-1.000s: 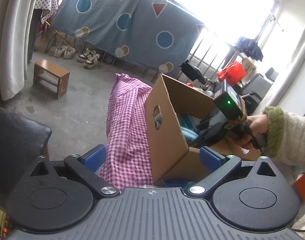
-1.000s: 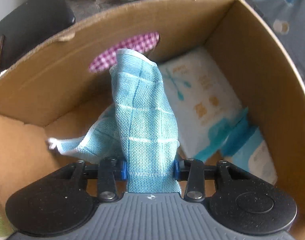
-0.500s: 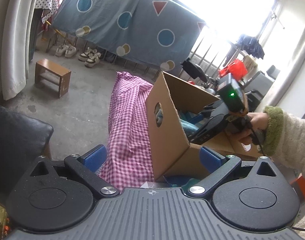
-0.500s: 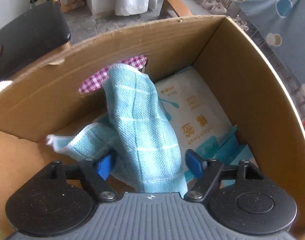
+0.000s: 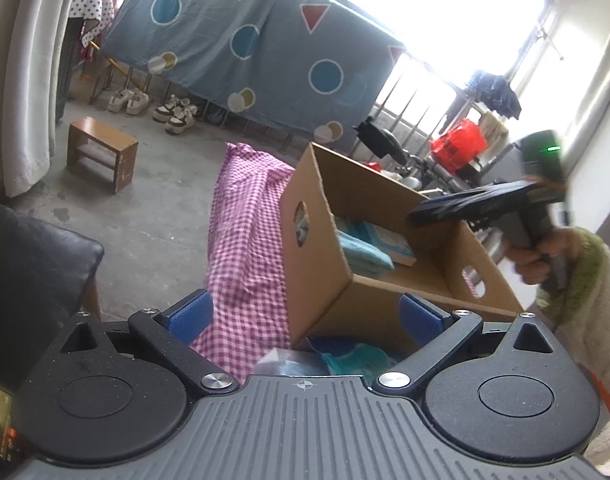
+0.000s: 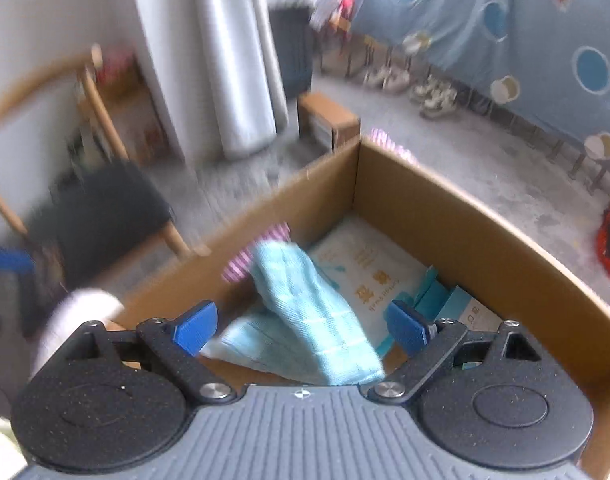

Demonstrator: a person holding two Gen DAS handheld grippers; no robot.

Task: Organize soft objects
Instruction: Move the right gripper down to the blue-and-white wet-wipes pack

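my right gripper hangs above the cardboard box, its blue pads spread wide with nothing between them. the light blue towel lies crumpled inside the box, draped down against the near wall and partly over a white packet with orange lettering that lies flat on the box floor. beside that packet, toward the right wall, i see teal-trimmed packaging; the right wrist view is smeared, so i can't say exactly what that is. a bit of pink checked cloth shows through the handle hole in the left wall. from my left wrist camera, the left gripper is also open, jaws wide apart and holding nothing, low in front of the box's near corner. the box stands on the pink checked cloth, which covers the surface beneath it. in that view the towel shows inside the box, and the right gripper is up over the open top, gripped by a hand in a cream sleeve with a green cuff. just below the left jaws some blue and teal soft items lie on the cloth. a small wooden stool sits on the floor well behind.
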